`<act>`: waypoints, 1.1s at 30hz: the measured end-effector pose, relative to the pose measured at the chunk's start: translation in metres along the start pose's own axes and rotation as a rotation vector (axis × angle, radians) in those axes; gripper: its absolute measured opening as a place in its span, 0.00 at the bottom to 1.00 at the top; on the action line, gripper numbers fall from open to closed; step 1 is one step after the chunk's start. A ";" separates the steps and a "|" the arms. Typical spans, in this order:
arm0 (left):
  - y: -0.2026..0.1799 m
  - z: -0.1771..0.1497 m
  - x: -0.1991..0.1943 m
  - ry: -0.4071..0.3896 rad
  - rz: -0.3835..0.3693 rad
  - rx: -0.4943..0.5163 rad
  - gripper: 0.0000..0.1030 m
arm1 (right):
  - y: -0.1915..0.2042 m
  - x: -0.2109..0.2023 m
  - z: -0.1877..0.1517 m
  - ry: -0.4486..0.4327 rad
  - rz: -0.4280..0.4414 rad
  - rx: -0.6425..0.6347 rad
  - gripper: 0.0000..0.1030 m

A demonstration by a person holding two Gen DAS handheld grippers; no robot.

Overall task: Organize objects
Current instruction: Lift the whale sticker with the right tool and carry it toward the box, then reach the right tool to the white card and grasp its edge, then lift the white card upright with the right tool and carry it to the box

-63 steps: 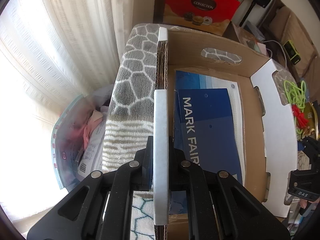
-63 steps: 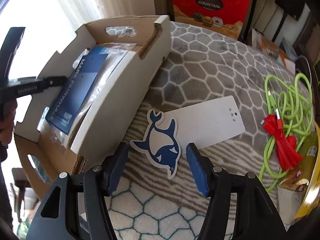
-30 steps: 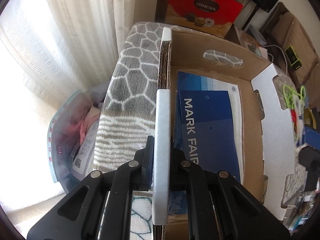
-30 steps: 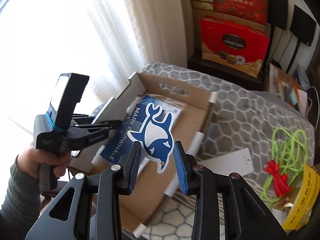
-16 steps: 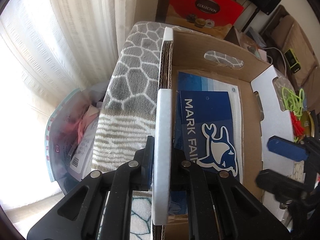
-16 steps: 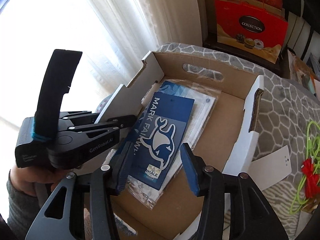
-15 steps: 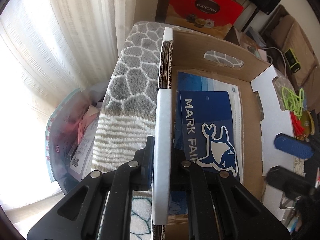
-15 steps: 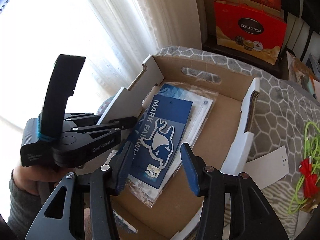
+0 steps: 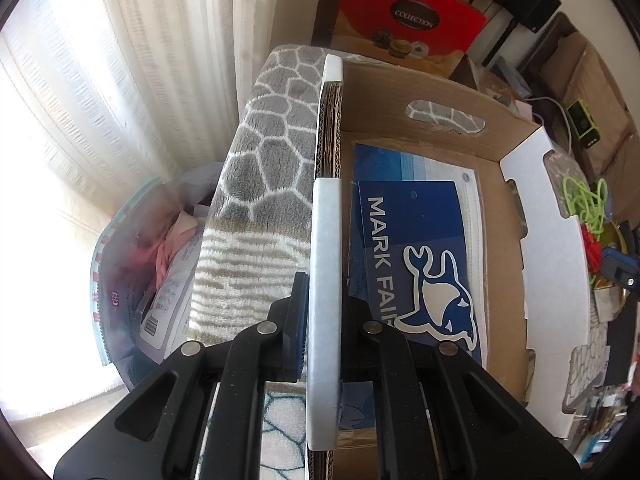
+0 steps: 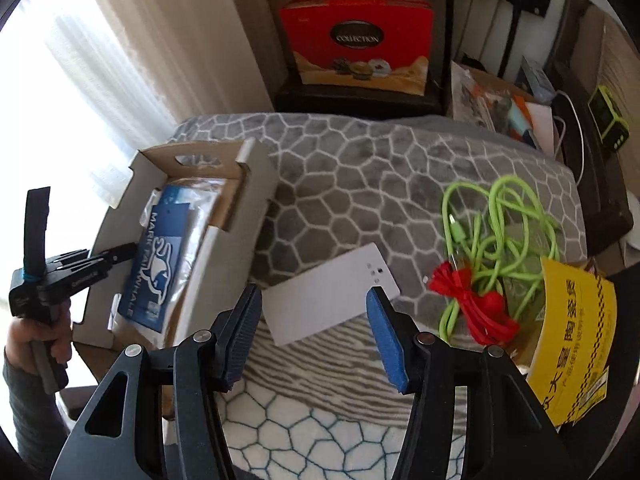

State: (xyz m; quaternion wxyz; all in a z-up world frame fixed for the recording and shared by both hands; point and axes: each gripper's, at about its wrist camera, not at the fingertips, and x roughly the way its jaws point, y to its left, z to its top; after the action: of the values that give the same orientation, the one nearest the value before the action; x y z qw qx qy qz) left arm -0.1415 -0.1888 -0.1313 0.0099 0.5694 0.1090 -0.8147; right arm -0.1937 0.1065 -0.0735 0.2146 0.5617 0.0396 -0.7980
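A cardboard box [image 9: 552,280] stands on a grey patterned blanket. My left gripper [image 9: 324,308] is shut on the box's left wall [image 9: 326,264]; it also shows in the right wrist view [image 10: 120,254]. A blue whale sticker [image 9: 438,300] lies in the box on a blue "MARK FAIRWHALE" card [image 9: 404,216]; both show in the right wrist view, the sticker [image 10: 160,268] on the card. My right gripper [image 10: 314,338] is open and empty above the blanket, just before a white card [image 10: 332,300]. A green cable [image 10: 496,220] and a red cable [image 10: 472,300] lie to the right.
A yellow package [image 10: 572,344] lies at the right edge of the blanket [image 10: 360,168]. A red "COLLECTION" gift bag [image 10: 356,44] stands behind the blanket. A clear bag of items [image 9: 152,280] sits left of the blanket, by the curtain [image 9: 120,80].
My right gripper carried the whale sticker over the box, let it go onto the blue card, then drew back right, open, over the white card. My left gripper held the box wall throughout.
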 end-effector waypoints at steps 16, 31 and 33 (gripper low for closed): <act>-0.004 -0.001 0.000 -0.005 0.009 0.010 0.10 | -0.030 0.047 0.005 0.043 0.091 0.254 0.55; -0.003 0.000 0.000 -0.008 -0.001 0.015 0.10 | 0.004 0.062 0.038 0.020 0.241 0.279 0.24; -0.002 0.000 0.000 -0.008 -0.008 0.012 0.10 | 0.010 0.068 0.040 0.030 0.212 0.254 0.17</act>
State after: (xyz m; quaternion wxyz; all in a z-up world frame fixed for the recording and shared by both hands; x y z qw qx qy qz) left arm -0.1419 -0.1867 -0.1313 0.0039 0.5656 0.1063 -0.8178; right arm -0.2439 0.0646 -0.1187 0.2240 0.5974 -0.1179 -0.7609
